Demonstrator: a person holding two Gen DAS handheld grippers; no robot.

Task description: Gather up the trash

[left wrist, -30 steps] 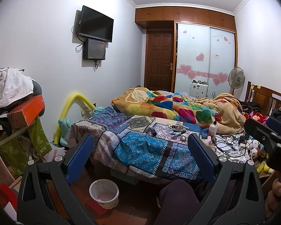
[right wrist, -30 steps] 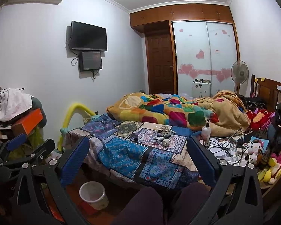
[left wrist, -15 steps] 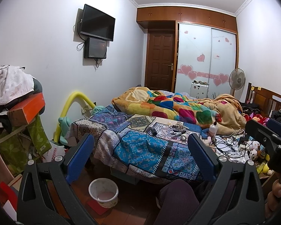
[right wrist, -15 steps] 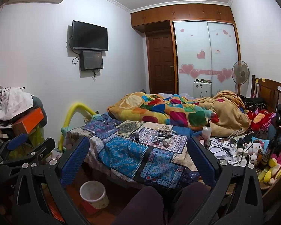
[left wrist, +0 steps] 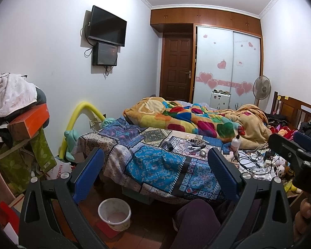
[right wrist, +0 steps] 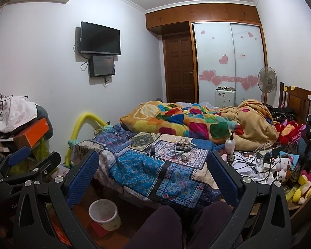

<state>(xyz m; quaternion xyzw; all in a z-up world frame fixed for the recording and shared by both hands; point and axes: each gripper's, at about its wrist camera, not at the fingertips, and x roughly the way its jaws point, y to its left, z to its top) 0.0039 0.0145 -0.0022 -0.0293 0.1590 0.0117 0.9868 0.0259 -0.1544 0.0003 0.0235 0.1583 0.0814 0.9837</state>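
Left wrist view looks into a messy bedroom. On the far left is a tall pile of clothes with an orange box [left wrist: 31,122] in it. Next comes a bent yellow foam tube [left wrist: 80,114] by the wall. The left gripper [left wrist: 155,174] is held up in the air with its blue pads [left wrist: 87,176] spread wide, and nothing is between them. Down on the floor, below and between the fingers, stands a small white trash bin [left wrist: 114,211] near the foot of the bed. Past the pads is the bed, covered by a blue patterned cloth [left wrist: 155,164]. Small things lie in a bunch on the cloth: pens, a string bundle and a little roll [left wrist: 203,151]. I cannot tell which of them is trash. A bright blanket with colored hearts [left wrist: 197,120] is bunched up behind them. A white pump bottle [left wrist: 235,143] stands to the right.

Right wrist view shows the same room. The right gripper [right wrist: 153,176] is spread wide too and grips nothing. The bin [right wrist: 104,213] sits on the floor by its left finger. On the far right, wires and soft toys [right wrist: 284,168] are heaped at the bed's edge, and a fan [right wrist: 267,82] stands by the heart-covered closet doors.
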